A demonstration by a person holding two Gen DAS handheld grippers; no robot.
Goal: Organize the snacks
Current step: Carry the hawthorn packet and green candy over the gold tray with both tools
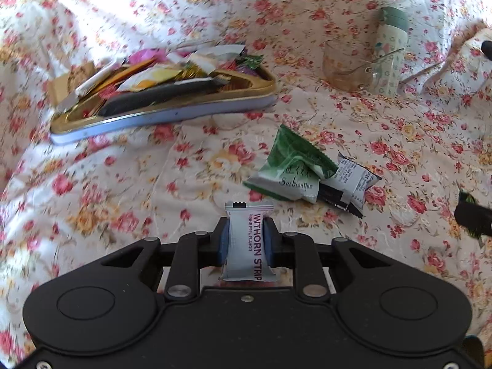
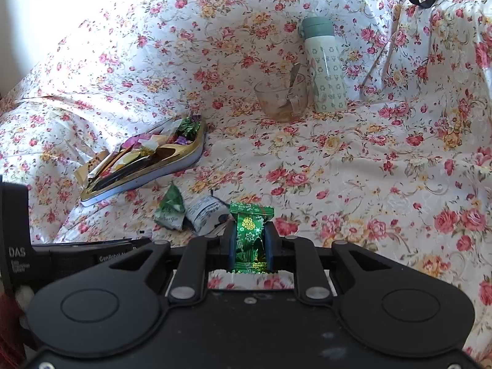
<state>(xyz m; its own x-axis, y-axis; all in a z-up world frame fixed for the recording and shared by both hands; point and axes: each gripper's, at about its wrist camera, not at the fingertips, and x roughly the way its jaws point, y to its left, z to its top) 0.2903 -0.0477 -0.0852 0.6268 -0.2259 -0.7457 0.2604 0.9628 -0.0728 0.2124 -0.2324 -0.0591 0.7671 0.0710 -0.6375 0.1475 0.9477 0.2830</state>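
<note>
A white snack packet is pinched tight between the blue pads of the left tongs, held above the flowered cloth; a green sweet is clamped in the closed right tongs; a tin heaped with snacks is seen further back on the left; two loose packets are lying overlapped between tin and tongs; a glass cup is touched by a bottle.

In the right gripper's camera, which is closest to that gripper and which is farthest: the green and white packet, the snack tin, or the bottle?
From the right gripper:
1. Green and white packet, on the cloth just ahead to the left.
2. Snack tin, farther back on the left.
3. Bottle, standing far back, to the right.
</note>
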